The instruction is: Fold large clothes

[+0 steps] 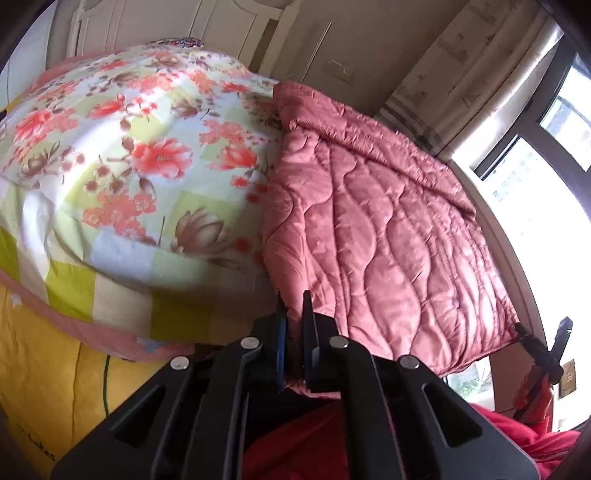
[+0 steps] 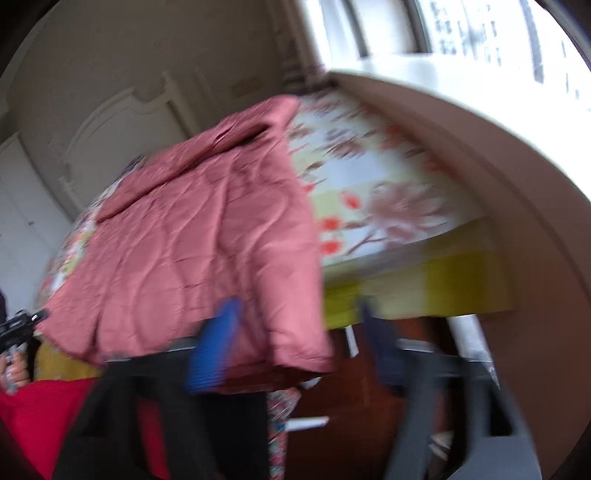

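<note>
Left fingers [image 1: 309, 314] pinch the pink quilt [image 1: 373, 236] at its near edge; right fingers [image 2: 214, 350] are spread apart beside the quilt, on the flowery bed [image 1: 122, 155].

The quilted blanket [image 1: 373, 229] lies on the bed [image 1: 122, 162], with its near edge hanging over the bed's edge. The left claw [image 1: 293, 325] sits at the blanket's near left corner, with the cloth between its fingers. In the right wrist view, the right claw [image 2: 295, 343] is at the blanket's [image 2: 192, 251] near right corner, and the bed [image 2: 373, 184] stretches on to the right of it. The window [image 1: 535, 155] is beyond the bed's far side. The wardrobe doors [image 1: 221, 22] stand behind the bed.
</note>
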{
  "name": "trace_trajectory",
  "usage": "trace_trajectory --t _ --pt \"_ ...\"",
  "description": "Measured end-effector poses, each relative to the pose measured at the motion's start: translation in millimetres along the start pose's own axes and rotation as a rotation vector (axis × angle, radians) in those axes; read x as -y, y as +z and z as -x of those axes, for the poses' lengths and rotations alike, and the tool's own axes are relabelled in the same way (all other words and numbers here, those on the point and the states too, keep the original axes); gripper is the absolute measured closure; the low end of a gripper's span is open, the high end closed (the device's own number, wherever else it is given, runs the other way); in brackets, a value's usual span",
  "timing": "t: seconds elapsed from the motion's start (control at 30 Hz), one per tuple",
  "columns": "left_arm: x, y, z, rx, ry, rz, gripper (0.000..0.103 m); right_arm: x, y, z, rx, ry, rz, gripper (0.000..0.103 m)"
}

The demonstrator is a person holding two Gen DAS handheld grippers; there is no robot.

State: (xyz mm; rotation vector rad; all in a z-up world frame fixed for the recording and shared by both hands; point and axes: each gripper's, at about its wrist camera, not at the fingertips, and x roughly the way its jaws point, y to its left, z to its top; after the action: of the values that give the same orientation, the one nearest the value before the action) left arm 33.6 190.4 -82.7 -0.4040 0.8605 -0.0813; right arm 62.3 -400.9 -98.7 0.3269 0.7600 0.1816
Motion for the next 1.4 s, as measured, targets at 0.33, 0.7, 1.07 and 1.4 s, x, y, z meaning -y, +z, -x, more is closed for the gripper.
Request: trace_trajectory --t 0.33,0.7,1.07,1.4 --pt "-12.0 -24.8 -14.2 -0.009 0.006 -0.019 0.080 24.3 -22.6 -37.4 -0.121 0.173 -0.158 0.018" --pt "4.8 -26.5 -42.6 -0.105 -0.018 -0.055 0.095 -13.6 -6.1 -20.3 -0.105 0.290 -0.110 0.087" --pt "22.7 25.6 13.9 -0.034 -0.186 0.005 0.097 -46.6 53.0 31.0 0.020 0.461 -0.083 0.090" --pt "44.9 48.0 60.8 0.049 -0.203 -0.025 0.097 -44.5 73.6 71.0 0.127 0.393 -0.084 0.096"
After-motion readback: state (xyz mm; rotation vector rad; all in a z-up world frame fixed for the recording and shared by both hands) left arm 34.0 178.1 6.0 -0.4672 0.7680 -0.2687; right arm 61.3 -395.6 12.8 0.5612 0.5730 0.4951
